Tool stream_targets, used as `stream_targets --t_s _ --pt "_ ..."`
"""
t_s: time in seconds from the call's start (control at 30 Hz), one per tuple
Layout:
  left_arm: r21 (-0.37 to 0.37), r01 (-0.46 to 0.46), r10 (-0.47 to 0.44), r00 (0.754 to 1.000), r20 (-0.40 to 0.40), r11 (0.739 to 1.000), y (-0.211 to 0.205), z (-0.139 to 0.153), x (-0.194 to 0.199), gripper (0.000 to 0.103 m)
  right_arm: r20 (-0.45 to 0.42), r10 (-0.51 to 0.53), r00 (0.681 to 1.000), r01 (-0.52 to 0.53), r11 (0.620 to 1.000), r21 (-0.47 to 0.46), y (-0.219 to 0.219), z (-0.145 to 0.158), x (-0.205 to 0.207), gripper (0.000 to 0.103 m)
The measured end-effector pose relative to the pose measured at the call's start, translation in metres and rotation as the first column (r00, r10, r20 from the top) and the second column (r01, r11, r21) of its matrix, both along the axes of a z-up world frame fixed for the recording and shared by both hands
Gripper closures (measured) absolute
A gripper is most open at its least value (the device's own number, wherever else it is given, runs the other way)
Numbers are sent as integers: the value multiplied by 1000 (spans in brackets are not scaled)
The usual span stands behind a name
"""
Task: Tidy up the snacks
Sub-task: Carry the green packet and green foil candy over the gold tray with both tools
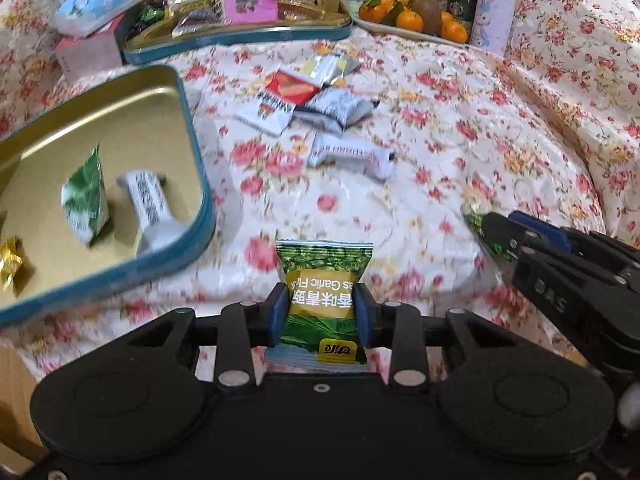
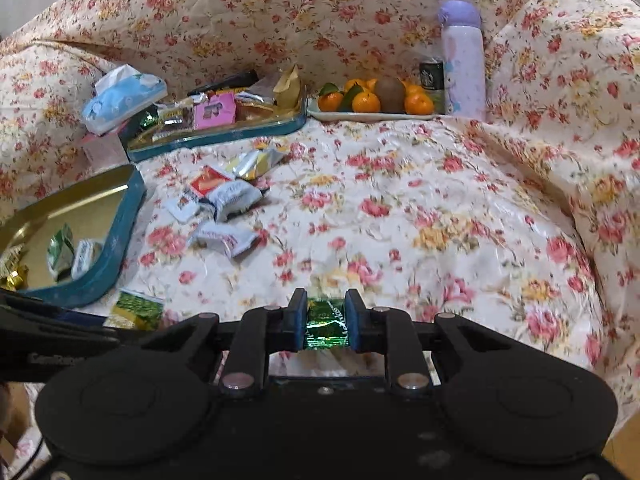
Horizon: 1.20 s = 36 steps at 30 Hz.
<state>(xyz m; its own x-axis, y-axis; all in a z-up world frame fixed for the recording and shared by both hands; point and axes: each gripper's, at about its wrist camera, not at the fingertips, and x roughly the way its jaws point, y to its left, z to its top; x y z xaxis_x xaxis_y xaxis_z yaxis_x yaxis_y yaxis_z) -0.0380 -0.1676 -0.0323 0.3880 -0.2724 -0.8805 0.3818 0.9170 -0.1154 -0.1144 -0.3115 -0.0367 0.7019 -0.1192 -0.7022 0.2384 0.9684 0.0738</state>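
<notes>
While both claws carry a packet, the lines below run from nearest to farthest.

Left claw (image 1: 321, 312): closed part-way on the green pea packet (image 1: 322, 300), blue pads pressing its two sides; the packet stands upright between them, low centre of the left wrist view, off the floral cover (image 1: 440, 140).

Right claw (image 2: 325, 322): pinched narrow on a small shiny green candy (image 2: 325, 322), low centre of the right wrist view; it also shows at the right edge of the left view.

Step in hand: by my reading, carrying both pieces to the open tin (image 1: 188, 120) at the left of the frame.

Doing it well: keep the packets level, clear the tin's blue rim before lowering, and let go over bare gold floor beside the green and white packets (image 1: 86, 200) already lying there; one claw at a time avoids a clash.

Loose snacks (image 1: 320, 108): scattered mid-frame on the cover, outside the tin, not yet sorted.

Second tin (image 1: 240, 36): upper left, full of snacks.

Fruit tray (image 1: 404, 28): upper right, with oranges, beside a lilac bottle (image 1: 494, 8).
</notes>
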Motion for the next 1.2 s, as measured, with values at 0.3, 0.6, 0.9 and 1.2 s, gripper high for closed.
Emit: stream_targets --t_s 0.3,0.6,0.9,1.2 --pt "-30 -22 22 1000 11 999 6 8 -4 60 -5 -17 1000 16 996 -82 2 -23 15 80" --pt "-24 -14 13 1000 -28 1000 2 -1 -1 60 -4 -53 999 53 994 -93 -3 -25 12 54" --pt "-18 -11 11 1000 -17 1000 5 3 -3 60 -11 3 1000 -4 995 -101 -1 -22 14 82" --pt "-10 8 -8 1000 -12 1000 20 11 -21 60 12 25 1000 -24 998 -65 12 -1 -18 83"
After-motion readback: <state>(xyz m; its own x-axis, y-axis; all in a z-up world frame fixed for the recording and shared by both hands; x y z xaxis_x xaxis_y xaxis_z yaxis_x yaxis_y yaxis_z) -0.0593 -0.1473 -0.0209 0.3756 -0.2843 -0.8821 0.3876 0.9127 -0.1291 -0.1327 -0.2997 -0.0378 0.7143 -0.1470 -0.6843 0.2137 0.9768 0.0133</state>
